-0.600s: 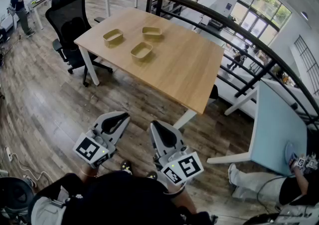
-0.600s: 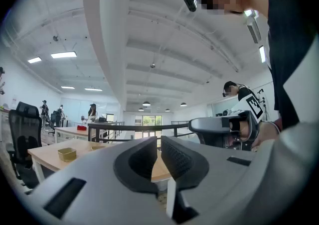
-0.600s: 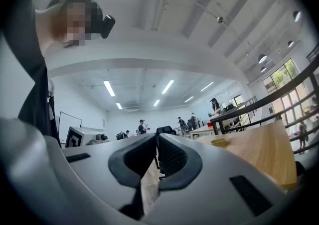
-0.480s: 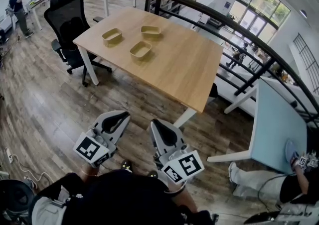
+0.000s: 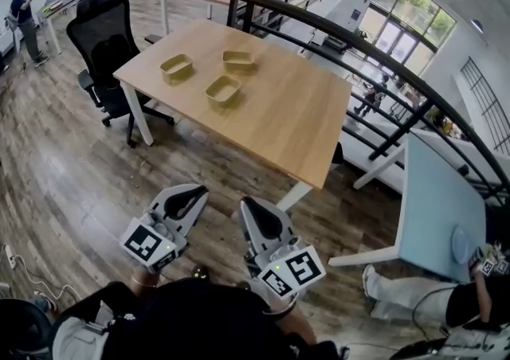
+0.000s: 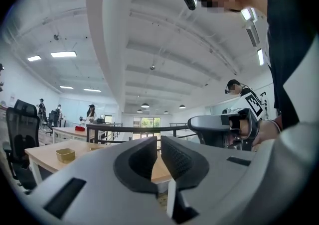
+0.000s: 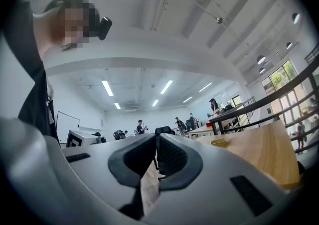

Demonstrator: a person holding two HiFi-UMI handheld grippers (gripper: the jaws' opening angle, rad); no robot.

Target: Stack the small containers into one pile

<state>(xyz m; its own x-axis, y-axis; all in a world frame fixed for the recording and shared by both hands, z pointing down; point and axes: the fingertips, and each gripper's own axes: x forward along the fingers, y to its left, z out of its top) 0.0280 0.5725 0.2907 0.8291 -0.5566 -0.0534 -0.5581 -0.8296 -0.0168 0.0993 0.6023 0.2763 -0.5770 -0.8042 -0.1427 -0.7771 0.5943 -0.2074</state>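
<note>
Three small tan containers lie apart, unstacked, on the far left part of the wooden desk [image 5: 279, 119]: the left container [image 5: 176, 67], the far container [image 5: 239, 60] and the near container [image 5: 224, 89]. The left gripper [image 5: 190, 194] and the right gripper [image 5: 253, 209] hang side by side over the plank floor, well short of the desk's near edge. Each has its jaws pressed together on nothing.
</note>
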